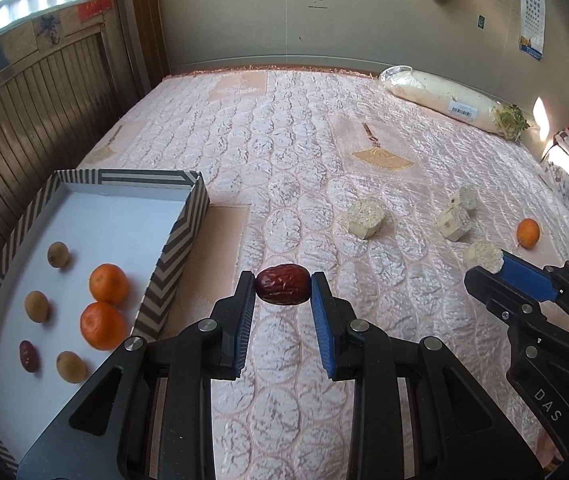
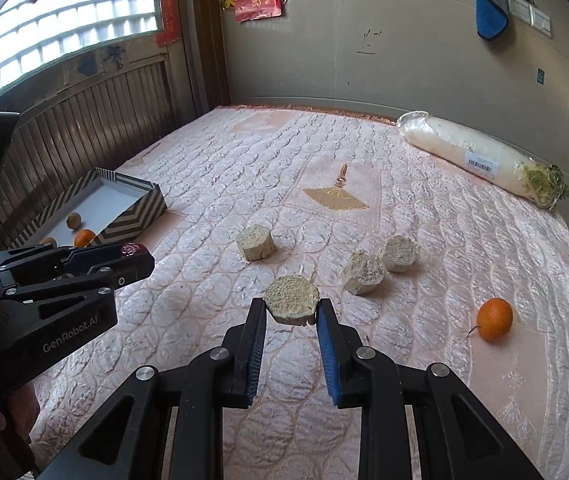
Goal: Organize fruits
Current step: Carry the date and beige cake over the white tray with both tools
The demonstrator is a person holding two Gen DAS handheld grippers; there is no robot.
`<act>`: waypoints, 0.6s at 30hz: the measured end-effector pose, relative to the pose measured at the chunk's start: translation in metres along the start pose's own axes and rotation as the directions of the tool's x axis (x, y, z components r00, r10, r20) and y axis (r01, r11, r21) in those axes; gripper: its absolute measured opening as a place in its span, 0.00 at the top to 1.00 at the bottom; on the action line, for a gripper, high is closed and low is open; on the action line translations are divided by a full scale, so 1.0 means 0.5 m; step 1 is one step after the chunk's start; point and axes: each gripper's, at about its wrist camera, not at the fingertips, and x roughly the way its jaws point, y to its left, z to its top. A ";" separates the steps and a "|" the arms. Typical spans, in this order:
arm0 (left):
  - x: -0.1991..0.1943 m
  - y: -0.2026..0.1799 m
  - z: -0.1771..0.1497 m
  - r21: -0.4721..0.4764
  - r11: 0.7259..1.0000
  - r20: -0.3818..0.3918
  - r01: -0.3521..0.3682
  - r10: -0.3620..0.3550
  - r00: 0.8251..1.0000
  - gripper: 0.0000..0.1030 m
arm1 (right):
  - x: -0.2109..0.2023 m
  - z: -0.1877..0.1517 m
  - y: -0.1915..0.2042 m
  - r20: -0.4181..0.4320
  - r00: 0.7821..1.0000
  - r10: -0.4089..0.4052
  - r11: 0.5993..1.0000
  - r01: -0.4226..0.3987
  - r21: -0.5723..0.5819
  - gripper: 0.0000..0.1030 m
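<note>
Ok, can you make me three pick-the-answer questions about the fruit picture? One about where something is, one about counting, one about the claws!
1. Where is the striped box?
A. left of the left claw
B. beside the radish
C. on the floor

2. How many oranges lie in the box?
A. one
B. two
C. four

3. What does the left claw grip?
A. an orange
B. nothing
C. a red date

Answers: 1 A, the box sits at the bed's left edge. 2 B, two oranges lie side by side. 3 C, the date is pinched between both fingers.
</note>
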 end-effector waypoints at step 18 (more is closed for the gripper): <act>-0.064 0.033 -0.015 -0.015 0.999 0.052 -0.032 0.032 0.998 0.73 | -0.052 0.003 0.064 0.038 0.999 0.027 0.998 -0.025 -0.055 0.76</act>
